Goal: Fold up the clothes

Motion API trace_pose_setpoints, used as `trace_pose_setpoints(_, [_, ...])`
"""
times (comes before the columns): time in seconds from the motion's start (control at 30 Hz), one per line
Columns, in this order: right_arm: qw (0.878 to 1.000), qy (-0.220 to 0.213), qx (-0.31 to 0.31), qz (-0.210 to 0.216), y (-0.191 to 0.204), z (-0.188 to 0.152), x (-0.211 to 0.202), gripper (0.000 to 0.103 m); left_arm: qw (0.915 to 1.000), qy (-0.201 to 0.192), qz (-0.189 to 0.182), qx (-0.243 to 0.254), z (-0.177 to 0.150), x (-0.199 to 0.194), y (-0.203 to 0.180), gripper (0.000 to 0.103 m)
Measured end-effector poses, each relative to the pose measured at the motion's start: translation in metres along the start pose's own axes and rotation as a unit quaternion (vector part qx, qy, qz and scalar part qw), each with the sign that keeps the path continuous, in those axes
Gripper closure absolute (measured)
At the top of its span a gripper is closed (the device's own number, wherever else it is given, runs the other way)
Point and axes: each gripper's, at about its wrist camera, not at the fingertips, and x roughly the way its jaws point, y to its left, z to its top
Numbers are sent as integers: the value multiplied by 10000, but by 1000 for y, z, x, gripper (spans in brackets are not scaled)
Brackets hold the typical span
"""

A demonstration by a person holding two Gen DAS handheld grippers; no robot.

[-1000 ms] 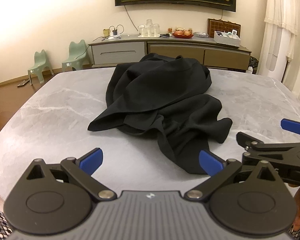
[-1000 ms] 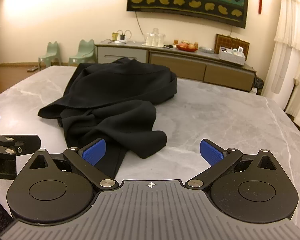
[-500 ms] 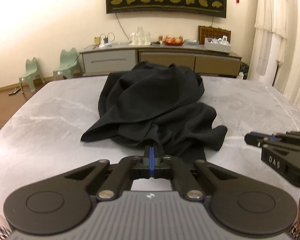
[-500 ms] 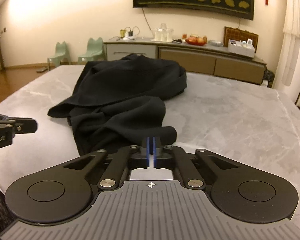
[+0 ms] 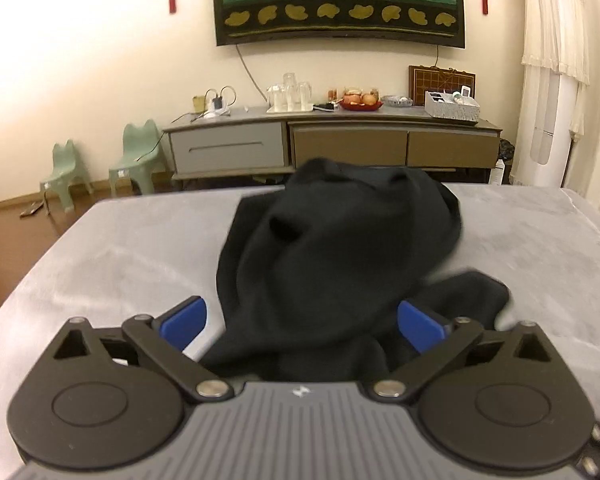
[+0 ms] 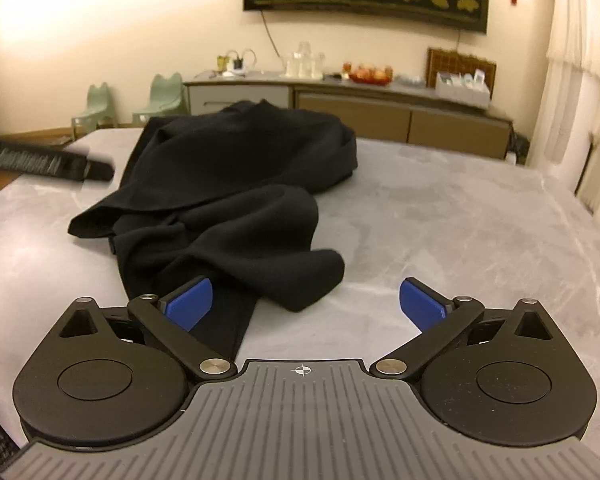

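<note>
Nearest in the left wrist view, the left gripper (image 5: 302, 320) is standing wide open, its two blue pads spread to either side and gripping nothing. The near folds of the black garment (image 5: 332, 264) are lying in the gap between those pads, running right up to the gripper body; whether cloth is touching either pad is hard to tell through the blur.

In the right wrist view, the right gripper (image 6: 306, 304) is also gaping wide and holding nothing. Its left blue pad (image 6: 190, 304) is sitting over the near strip of the black garment (image 6: 228, 208), while the right pad is hovering over bare grey marble table (image 6: 440, 220). A rounded fold of cloth is ending just beyond the gap between the pads.

Further out, the garment is lying crumpled in a heap on the middle and left of the table, bunched higher toward the far edge. At the left edge of the right view, a blurred black bar of the other tong is showing above the table.

Beyond the table, a low sideboard (image 5: 332, 140) is standing against the far wall, carrying glasses and a red dish of fruit (image 5: 360, 101). Two pale green child chairs (image 5: 136, 160) are standing on the floor to its left. A dark patterned hanging (image 5: 340, 0) is hanging on the wall above, and white curtains (image 5: 556, 60) are falling at far right.
</note>
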Motion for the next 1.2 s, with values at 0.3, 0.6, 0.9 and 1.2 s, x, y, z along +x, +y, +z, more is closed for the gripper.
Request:
trace_pose_setpoints(0.3, [9916,-286,1184,426,-25,83,42,1,9733,202,-1042,-2034,18,52,95,0])
trace_pose_setpoints(0.6, [9909,573,1071,581,37,182,209,45,9685,221,-628,-2401,32,62,142,0])
trace_pose_setpoints(0.9, [9748,-1234,23,1861,51,227,69,98,9644,-101,-232,-2632,30,33,160,0])
trace_pose_setpoints(1.2, [9737,277,-1346,1815,62,67,48,76,9720,217,-641,-2252,21,35,129,0])
